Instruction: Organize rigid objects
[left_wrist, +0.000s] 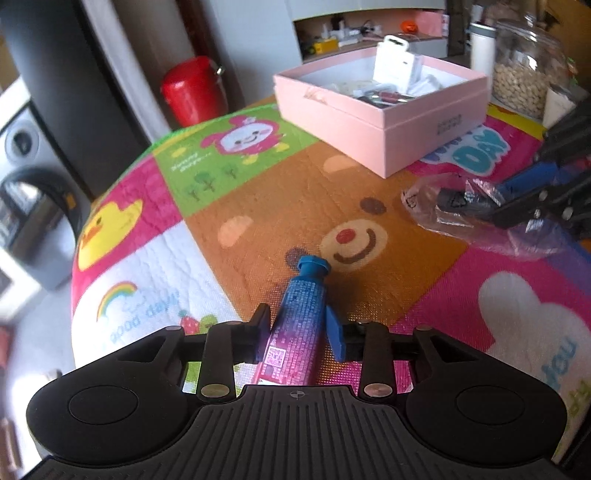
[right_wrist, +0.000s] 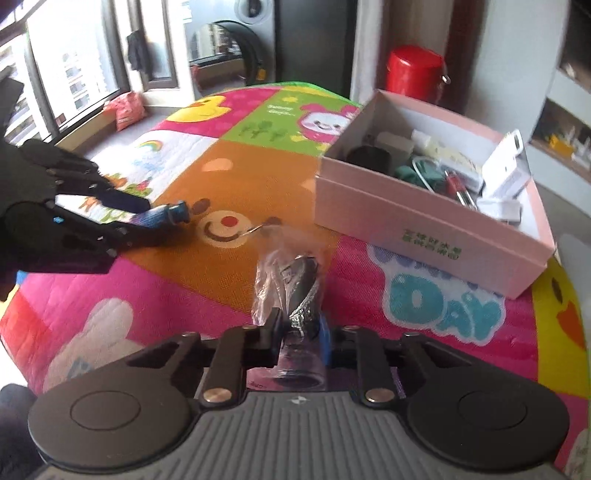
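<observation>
We hold the left gripper (left_wrist: 299, 332) clamped on a blue-and-pink tube (left_wrist: 295, 332), its 2 fingers pressing the tube's sides. The tube's blue cap (left_wrist: 313, 265) points forward, low over the bear face printed on the play mat (left_wrist: 258, 192); we cannot tell whether the cap touches the mat.

Our right gripper (right_wrist: 301, 332) is clenched on a dark object in a clear plastic bag (right_wrist: 295, 288), with the crinkled bag sticking out ahead of the fingers above the mat (right_wrist: 184, 295). In the right wrist view the left gripper (right_wrist: 147, 218) shows at the left edge with the tube (right_wrist: 162, 216) projecting toward the bear's smile.

Beyond both tools sits an open pink box (left_wrist: 436, 122), its near corner close to the bear print. In the right wrist view the box (right_wrist: 406, 229) holds a white charger-like item (right_wrist: 504, 168), a dark round piece, red-handled tools and other small things too jumbled to name. A glass jar (left_wrist: 524, 70) of pale contents stands behind the box, and a red canister (left_wrist: 194, 88) stands off the mat's far edge.
</observation>
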